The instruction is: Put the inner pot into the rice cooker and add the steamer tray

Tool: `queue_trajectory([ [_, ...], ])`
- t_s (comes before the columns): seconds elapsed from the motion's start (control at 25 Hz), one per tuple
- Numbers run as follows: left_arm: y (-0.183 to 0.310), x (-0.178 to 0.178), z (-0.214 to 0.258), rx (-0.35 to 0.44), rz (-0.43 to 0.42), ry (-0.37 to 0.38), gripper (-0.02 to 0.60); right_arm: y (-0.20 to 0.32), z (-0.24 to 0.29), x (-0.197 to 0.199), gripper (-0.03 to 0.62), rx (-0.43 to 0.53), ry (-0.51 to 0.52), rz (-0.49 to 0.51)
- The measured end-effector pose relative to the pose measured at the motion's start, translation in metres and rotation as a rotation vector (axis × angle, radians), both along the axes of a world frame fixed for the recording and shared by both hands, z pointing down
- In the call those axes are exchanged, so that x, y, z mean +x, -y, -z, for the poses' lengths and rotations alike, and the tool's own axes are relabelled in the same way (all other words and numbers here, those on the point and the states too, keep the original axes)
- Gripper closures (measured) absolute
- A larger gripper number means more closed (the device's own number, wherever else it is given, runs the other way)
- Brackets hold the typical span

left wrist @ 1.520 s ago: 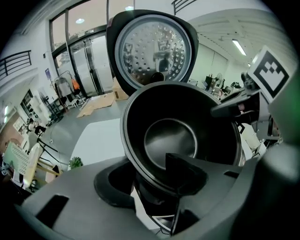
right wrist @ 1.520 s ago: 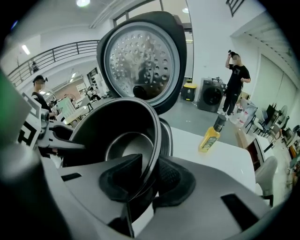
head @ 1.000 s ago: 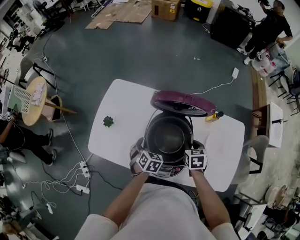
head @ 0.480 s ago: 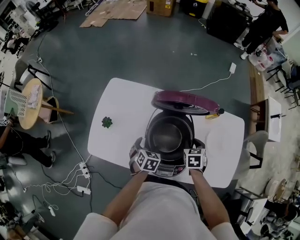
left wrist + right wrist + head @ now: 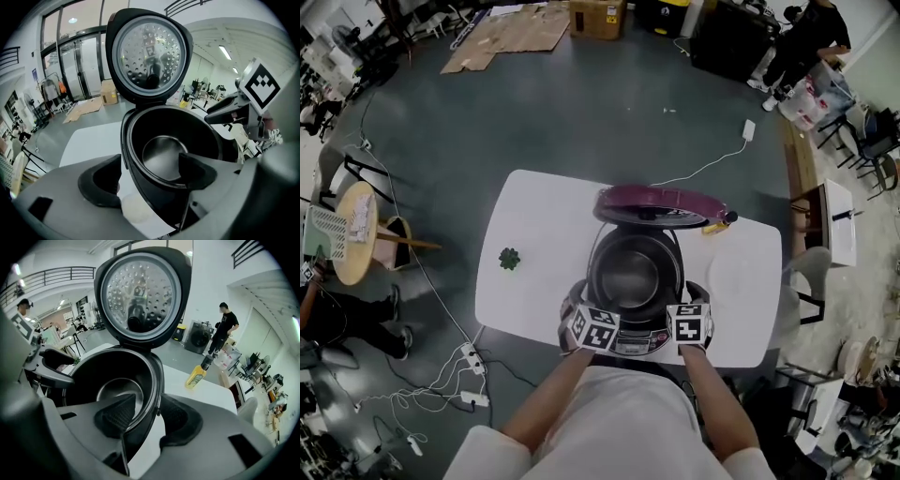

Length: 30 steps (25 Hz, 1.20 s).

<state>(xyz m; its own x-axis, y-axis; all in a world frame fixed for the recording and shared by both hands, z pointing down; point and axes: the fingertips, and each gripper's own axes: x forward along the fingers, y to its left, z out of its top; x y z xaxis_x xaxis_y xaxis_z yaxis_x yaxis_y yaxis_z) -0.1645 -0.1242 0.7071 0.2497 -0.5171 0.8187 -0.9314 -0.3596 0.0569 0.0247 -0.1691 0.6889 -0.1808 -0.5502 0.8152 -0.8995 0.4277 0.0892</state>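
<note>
The inner pot (image 5: pixel 635 274) sits in the open rice cooker (image 5: pixel 628 340) at the counter's (image 5: pixel 534 216) near edge, so seating looks finished: the left gripper (image 5: pixel 149 176) stands released astride the near rim, the right gripper's (image 5: pixel 149 417) fingers (image 5: pixel 180 420) have just been opening off that rim, and both must next lift clear to fetch the steamer tray, unseen here.
</note>
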Motion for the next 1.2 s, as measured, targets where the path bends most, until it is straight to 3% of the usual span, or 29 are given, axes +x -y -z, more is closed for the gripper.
queue_trajectory([
  [0.36, 0.006, 0.023, 0.031, 0.061, -0.111, -0.033, 0.192, -0.007, 0.023, 0.024, 0.398, 0.072, 0.038, -0.074],
  [0.84, -0.005, 0.088, 0.064, 0.089, -0.274, -0.104, 0.196, -0.03, 0.045, 0.064, 0.39, 0.125, 0.054, -0.161],
  [1.2, 0.0, 0.15, 0.076, 0.086, -0.309, -0.116, 0.196, -0.04, 0.051, 0.12, 0.39, 0.129, 0.076, -0.184],
])
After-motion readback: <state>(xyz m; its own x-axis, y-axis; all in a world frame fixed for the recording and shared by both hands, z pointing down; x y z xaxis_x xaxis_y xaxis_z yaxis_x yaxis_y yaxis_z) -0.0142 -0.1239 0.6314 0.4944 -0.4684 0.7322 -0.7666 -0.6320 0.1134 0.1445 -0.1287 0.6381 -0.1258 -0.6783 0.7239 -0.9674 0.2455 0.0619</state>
